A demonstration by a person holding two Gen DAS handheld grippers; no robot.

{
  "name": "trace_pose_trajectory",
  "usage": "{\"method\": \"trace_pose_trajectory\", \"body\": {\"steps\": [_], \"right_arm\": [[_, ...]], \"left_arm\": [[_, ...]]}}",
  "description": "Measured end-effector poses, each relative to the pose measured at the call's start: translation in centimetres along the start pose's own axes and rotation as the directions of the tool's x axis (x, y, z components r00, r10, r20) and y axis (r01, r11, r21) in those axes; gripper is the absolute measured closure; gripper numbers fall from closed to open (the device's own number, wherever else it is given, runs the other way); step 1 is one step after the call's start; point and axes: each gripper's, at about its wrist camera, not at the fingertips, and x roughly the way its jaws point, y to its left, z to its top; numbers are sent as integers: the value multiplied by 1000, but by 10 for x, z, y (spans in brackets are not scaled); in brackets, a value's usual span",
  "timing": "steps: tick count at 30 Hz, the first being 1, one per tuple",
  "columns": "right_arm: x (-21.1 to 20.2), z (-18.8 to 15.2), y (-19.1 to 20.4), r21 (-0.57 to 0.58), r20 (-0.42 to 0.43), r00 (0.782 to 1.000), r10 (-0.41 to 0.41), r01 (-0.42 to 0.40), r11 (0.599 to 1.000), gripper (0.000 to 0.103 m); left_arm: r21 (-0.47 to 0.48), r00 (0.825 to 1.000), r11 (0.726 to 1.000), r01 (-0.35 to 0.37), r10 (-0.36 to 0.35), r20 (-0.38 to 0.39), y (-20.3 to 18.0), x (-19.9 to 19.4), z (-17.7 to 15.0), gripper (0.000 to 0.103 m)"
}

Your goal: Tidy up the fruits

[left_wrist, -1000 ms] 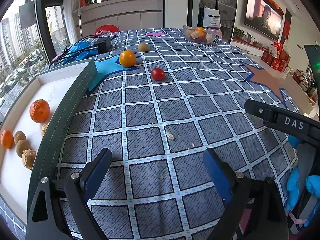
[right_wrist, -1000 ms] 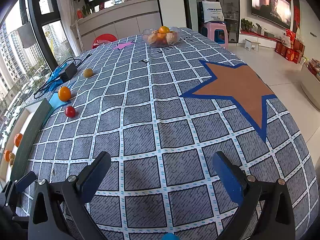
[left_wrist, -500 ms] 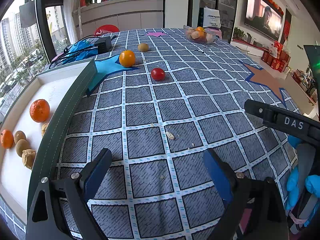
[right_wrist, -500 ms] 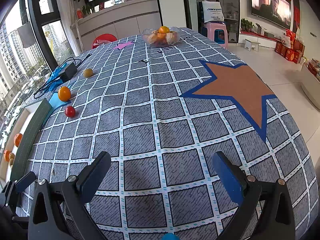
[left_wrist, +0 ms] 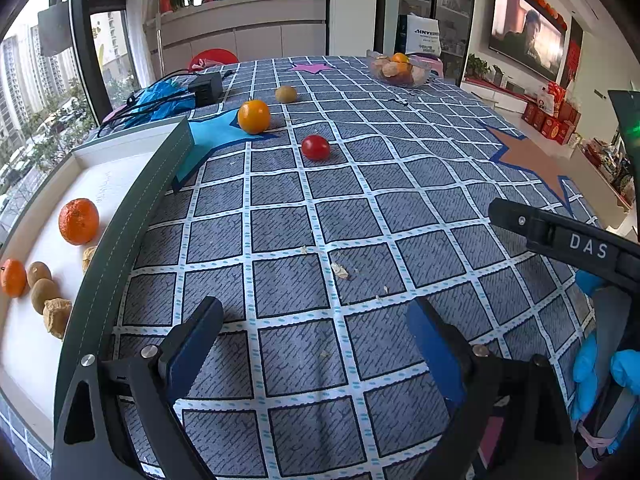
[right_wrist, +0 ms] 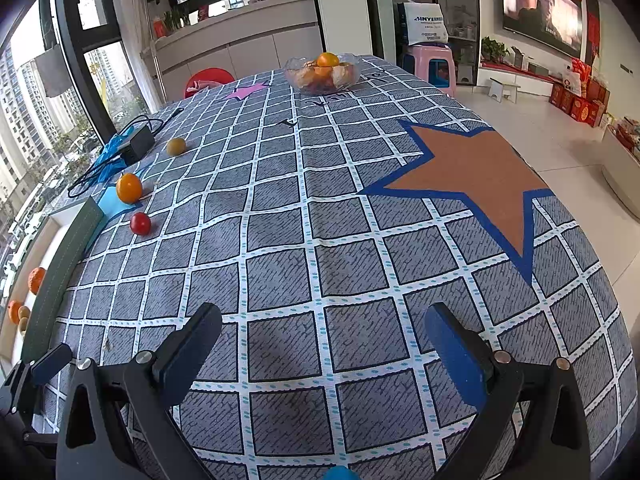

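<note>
Both the left gripper (left_wrist: 316, 332) and the right gripper (right_wrist: 322, 338) hover with fingers open, holding nothing. The tray (left_wrist: 120, 240) holds several fruits. Farther on the counter (left_wrist: 360, 208) lie a tomato (left_wrist: 315, 147), an orange (left_wrist: 254, 116) and a kiwi (left_wrist: 286, 94), apart.

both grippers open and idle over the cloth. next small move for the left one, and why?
Probably ease the left gripper forward toward the red tomato. Its jaws stand open and empty, and the tomato looks like the nearest of the three loose fruits on the tablecloth, ahead of the orange and the brown fruit. The white tray at left already holds sorted fruit.
</note>
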Motion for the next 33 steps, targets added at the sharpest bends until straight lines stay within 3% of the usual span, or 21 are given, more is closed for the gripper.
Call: {"method": "trace_pose_trajectory", "body": {"steps": [7, 11, 14, 22, 26, 29, 33], "right_arm": [[-2, 0, -2, 8, 5, 1000, 12, -12, 1000, 1], [-2, 0, -3, 6, 4, 1000, 11, -11, 1000, 1], [-2, 0, -3, 9, 6, 1000, 15, -15, 1000, 1], [-3, 0, -4, 17, 11, 1000, 27, -28, 999, 1], [-3, 0, -5, 17, 12, 999, 30, -30, 999, 1], [-3, 1, -4, 13, 12, 999, 38, -38, 999, 1], [-3, 1, -3, 9, 12, 999, 45, -45, 999, 1]], "left_arm": [[14, 999, 1000, 14, -14, -35, 11, -10, 12, 7], [8, 999, 1000, 3, -4, 36, 27, -40, 45, 7], [-20, 999, 1000, 24, -23, 29, 38, -41, 79, 7], [-106, 999, 994, -29, 25, -33, 57, 30, 143, 11], [-102, 996, 993, -61, 53, -78, 58, 65, 158, 25], [-110, 991, 989, -101, 90, -95, 61, 85, 165, 25], [-129, 989, 986, -103, 87, -122, 64, 107, 169, 25]]}}
